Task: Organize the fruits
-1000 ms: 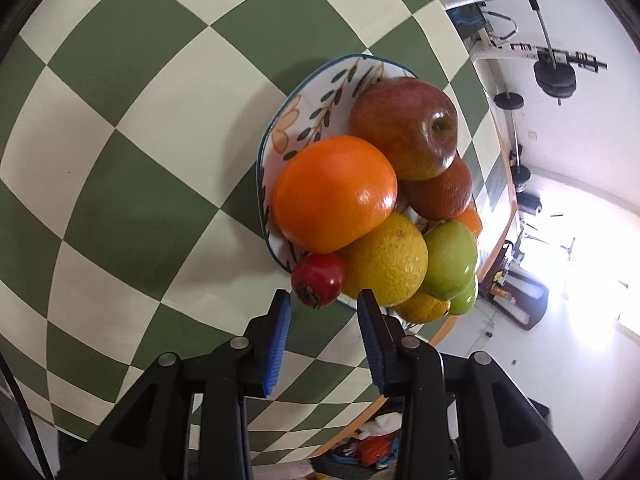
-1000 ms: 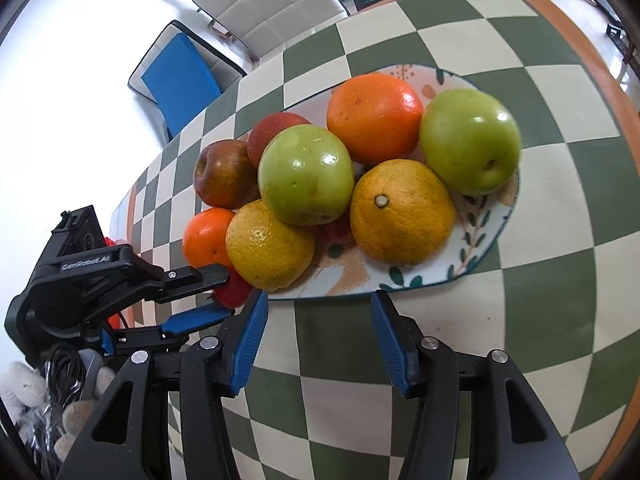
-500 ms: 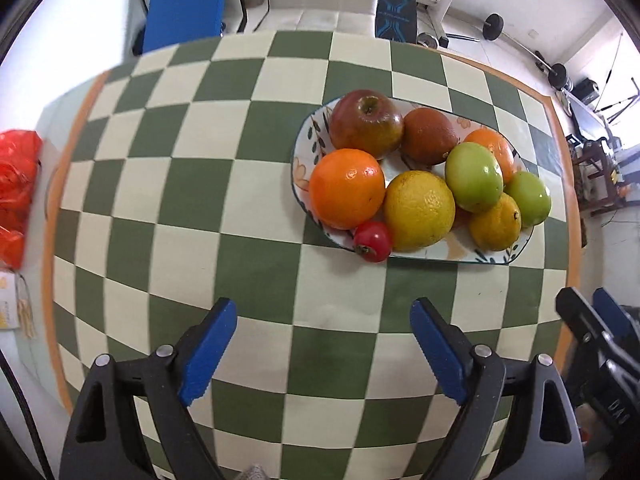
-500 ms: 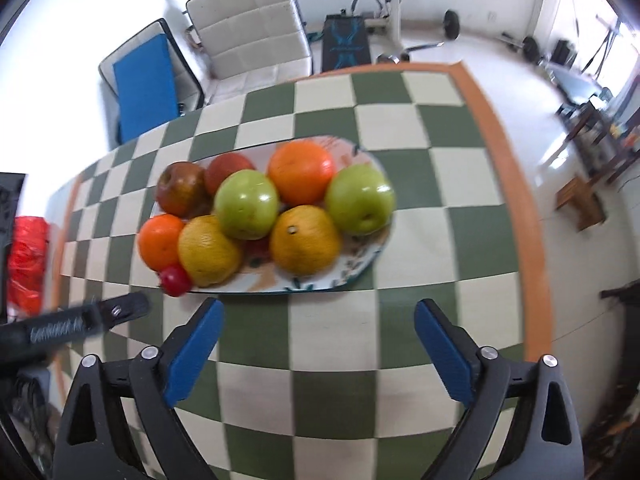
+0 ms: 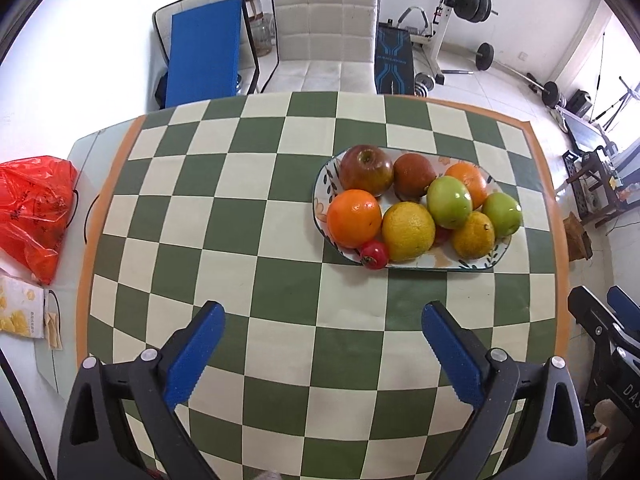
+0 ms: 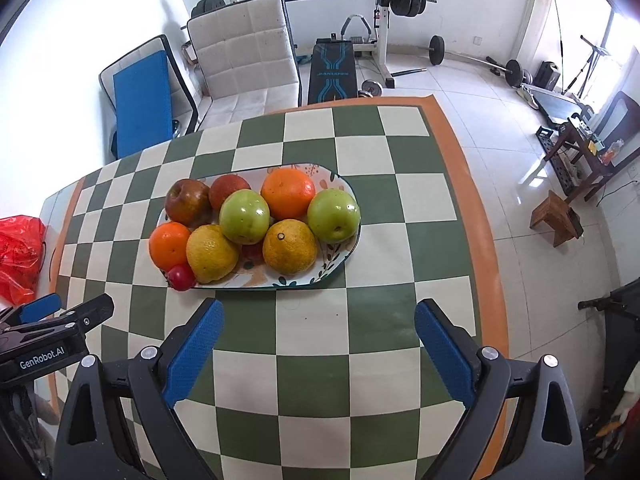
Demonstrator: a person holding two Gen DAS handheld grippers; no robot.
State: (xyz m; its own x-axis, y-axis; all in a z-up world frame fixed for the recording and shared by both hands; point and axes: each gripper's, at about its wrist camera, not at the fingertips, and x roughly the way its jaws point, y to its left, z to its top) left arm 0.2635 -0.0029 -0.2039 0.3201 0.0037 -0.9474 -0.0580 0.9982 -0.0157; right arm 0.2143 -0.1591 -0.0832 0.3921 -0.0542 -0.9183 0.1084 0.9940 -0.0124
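Observation:
An oval patterned plate [image 5: 440,261] [image 6: 340,258] on the green-and-cream checked table holds several fruits: a red apple [image 5: 366,170], oranges [image 5: 354,218], yellow citrus [image 5: 408,231], green apples [image 5: 449,202] and a small red fruit [image 5: 375,255] [image 6: 182,277] at its near left rim. My left gripper [image 5: 322,320] is open and empty, high above the table, near side of the plate. My right gripper [image 6: 318,316] is open and empty, also raised in front of the plate. Each gripper shows at the edge of the other's view.
A red plastic bag [image 5: 34,212] and a snack packet [image 5: 20,312] lie at the table's left end. A white chair [image 5: 324,36] and a blue-padded chair [image 5: 204,60] stand behind the table. Gym equipment [image 6: 384,12] stands further back.
Both grippers pulled back and up from the plate and opened wide. The small red fruit stays at the plate's rim. The view widened over the last half second.

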